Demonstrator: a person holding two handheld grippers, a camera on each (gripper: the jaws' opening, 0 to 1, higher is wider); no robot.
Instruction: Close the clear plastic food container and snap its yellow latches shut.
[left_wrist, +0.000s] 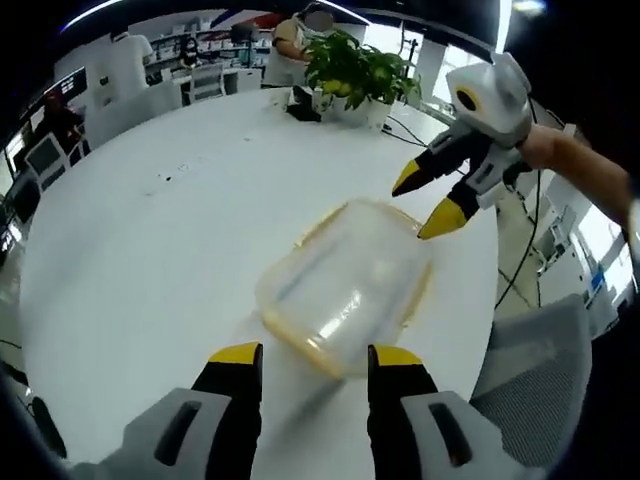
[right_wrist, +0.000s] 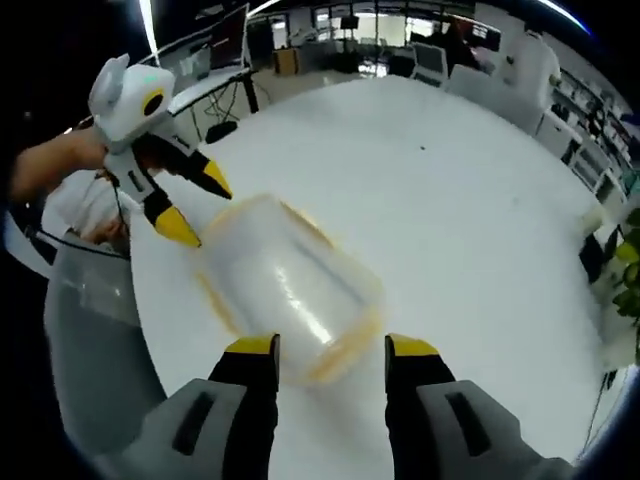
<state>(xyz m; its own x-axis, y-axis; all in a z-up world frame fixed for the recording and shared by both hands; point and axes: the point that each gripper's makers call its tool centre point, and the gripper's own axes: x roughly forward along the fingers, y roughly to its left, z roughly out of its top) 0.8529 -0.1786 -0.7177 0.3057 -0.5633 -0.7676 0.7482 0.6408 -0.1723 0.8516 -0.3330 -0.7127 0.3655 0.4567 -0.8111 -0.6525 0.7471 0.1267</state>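
The round white counter (left_wrist: 150, 260) took up most of both views, with an office of desks and monitors behind it. Beside its edge stood a grey chair (left_wrist: 535, 360), and at its far side in the left gripper view sat a leafy potted plant (left_wrist: 357, 72), with a person beyond it.

The clear plastic food container (left_wrist: 345, 285) lay on the counter near that edge, between the two claws, blurred in both views. Its yellow trim showed along the rim at both ends; whether the yellow latches were snapped could not be told.

The left claw (left_wrist: 310, 362) was spread open, its yellow-tipped jaws apart just short of the container's near end and not clearly touching it. In the right gripper view it came in from the left (right_wrist: 195, 205), held by a hand, with its tips near the container's far end.

The right claw (right_wrist: 330, 350) was open as well, jaws wide at the container's near end. In the left gripper view it hung over the container's far corner (left_wrist: 430, 200), tips parted.
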